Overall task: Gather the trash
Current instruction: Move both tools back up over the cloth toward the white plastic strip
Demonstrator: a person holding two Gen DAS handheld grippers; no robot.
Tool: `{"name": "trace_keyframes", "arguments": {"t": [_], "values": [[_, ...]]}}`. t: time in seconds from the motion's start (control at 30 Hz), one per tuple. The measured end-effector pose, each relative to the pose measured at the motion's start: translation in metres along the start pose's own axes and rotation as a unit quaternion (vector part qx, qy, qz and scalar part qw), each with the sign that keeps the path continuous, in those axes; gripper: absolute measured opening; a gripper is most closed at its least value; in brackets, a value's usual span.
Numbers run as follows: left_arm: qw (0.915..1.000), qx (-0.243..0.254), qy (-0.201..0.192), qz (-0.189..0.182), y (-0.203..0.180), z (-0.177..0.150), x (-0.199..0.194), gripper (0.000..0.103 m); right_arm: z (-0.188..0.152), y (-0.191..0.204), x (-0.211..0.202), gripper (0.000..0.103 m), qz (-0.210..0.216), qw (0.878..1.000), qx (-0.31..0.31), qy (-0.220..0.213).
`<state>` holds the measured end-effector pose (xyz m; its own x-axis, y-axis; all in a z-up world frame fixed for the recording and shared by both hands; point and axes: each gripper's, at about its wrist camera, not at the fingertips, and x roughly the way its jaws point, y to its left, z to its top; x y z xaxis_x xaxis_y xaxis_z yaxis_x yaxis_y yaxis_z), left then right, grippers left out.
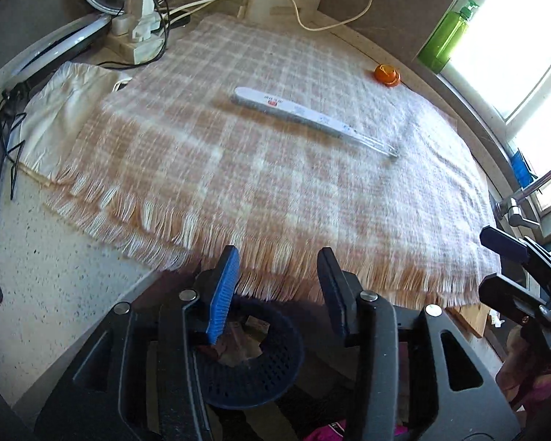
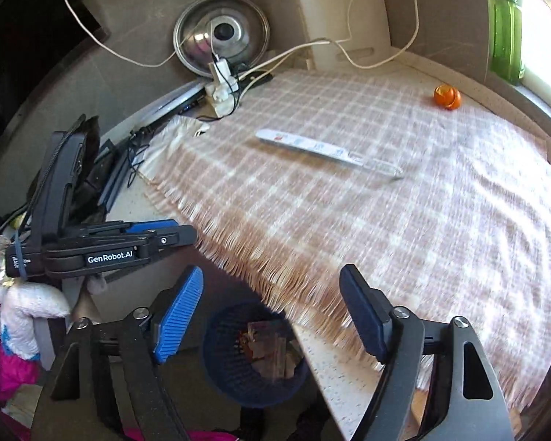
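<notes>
The cloth (image 1: 275, 169) had a checked pattern in beige and white, with a fringe of the same colours. The table (image 1: 55, 275) was white with small dark specks. The peel (image 1: 386, 74) was orange, the bottle (image 1: 446, 35) green, the basket (image 2: 238, 367) dark blue.

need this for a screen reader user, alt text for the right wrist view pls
Open right gripper hangs empty over a blue waste basket holding scraps, below a counter's plaid fringed cloth. A long white packet and orange peel lie on it.
</notes>
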<state>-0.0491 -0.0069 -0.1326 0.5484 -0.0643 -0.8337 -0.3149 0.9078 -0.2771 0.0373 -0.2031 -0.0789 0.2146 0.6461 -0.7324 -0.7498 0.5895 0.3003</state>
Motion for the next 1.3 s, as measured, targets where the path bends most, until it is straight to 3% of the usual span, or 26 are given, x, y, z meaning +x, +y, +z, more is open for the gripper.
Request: {"name": "trace_keyframes", "arguments": {"t": [0.2,0.37,0.93,1.3], "values": [[0.9999,-0.006,0.001,-0.009,-0.024,0.036,0.019,0.052,0.034,-0.037,-0.003,0.081,-0.037,0.999,-0.006,-0.012],[0.9989,-0.037,0.013,-0.028,-0.031,0.058,0.043,0.052,0.060,-0.076,0.005,0.081,-0.059,0.998,0.008,0.017],[0.9850,-0.159,0.050,-0.043,-0.018,0.101,0.103,0.058,0.125,-0.190,0.045,0.081,-0.060,0.995,0.077,0.030],[0.9809,-0.184,0.052,-0.033,-0.015,0.117,0.120,0.058,0.167,-0.266,0.086,0.080,-0.054,0.989,0.134,0.026]]}}
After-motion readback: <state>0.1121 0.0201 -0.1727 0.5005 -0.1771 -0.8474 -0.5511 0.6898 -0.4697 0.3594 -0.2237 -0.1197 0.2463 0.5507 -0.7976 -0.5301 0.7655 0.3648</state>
